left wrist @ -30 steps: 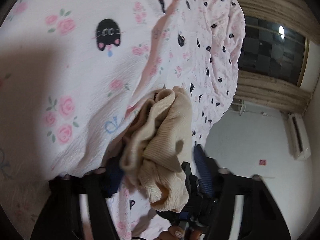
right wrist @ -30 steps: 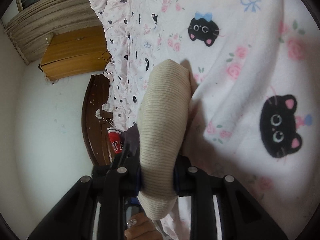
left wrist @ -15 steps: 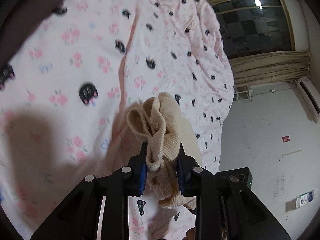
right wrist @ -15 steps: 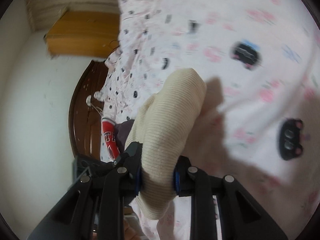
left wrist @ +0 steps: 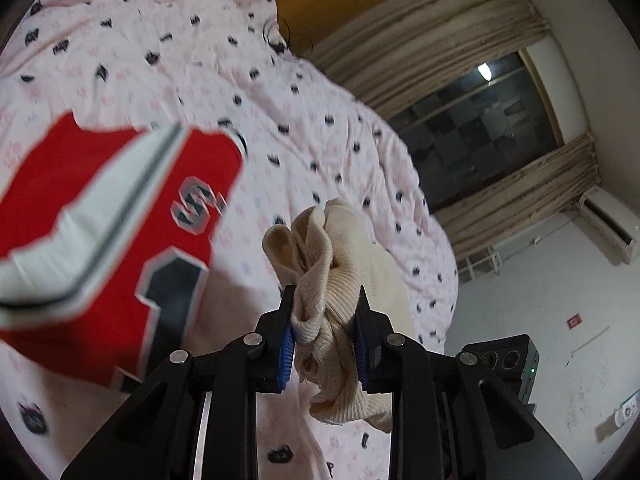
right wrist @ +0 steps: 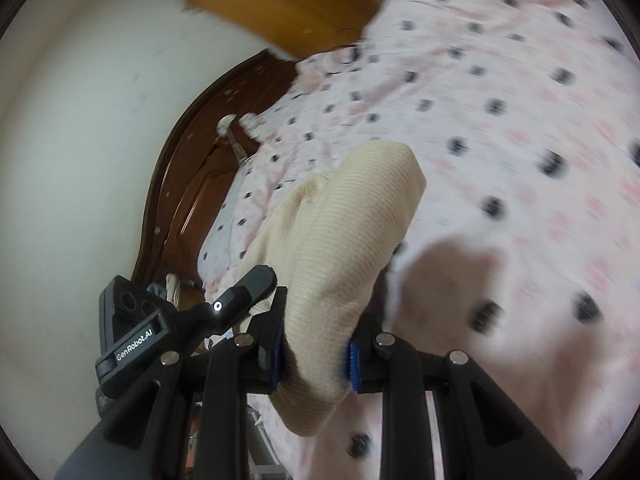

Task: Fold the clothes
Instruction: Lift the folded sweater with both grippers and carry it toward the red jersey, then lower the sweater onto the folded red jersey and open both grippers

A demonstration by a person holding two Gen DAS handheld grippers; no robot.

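Observation:
A cream ribbed knit garment (left wrist: 336, 280) is bunched between the blue pads of my left gripper (left wrist: 325, 320), which is shut on it; loose folds hang below the jaws. In the right wrist view my right gripper (right wrist: 316, 340) is shut on another smooth, rounded part of the same cream garment (right wrist: 352, 232). The other gripper's black body (right wrist: 180, 320) shows at lower left there, close beside mine. Both grips are held up above the pink bedspread (left wrist: 280, 128).
A red jersey (left wrist: 104, 232) with white trim and dark numbers lies on the bedspread at the left. A dark wooden headboard (right wrist: 192, 184) and an orange wooden cabinet (right wrist: 280, 4) stand behind the bed. Curtains, a dark window (left wrist: 488, 128) and a white wall fill the right.
Both grippers have lifted with the cream garment and swung away from the white cat-print cloth. The left jaws closed on the bunched fabric. The red jersey has come into the left view.

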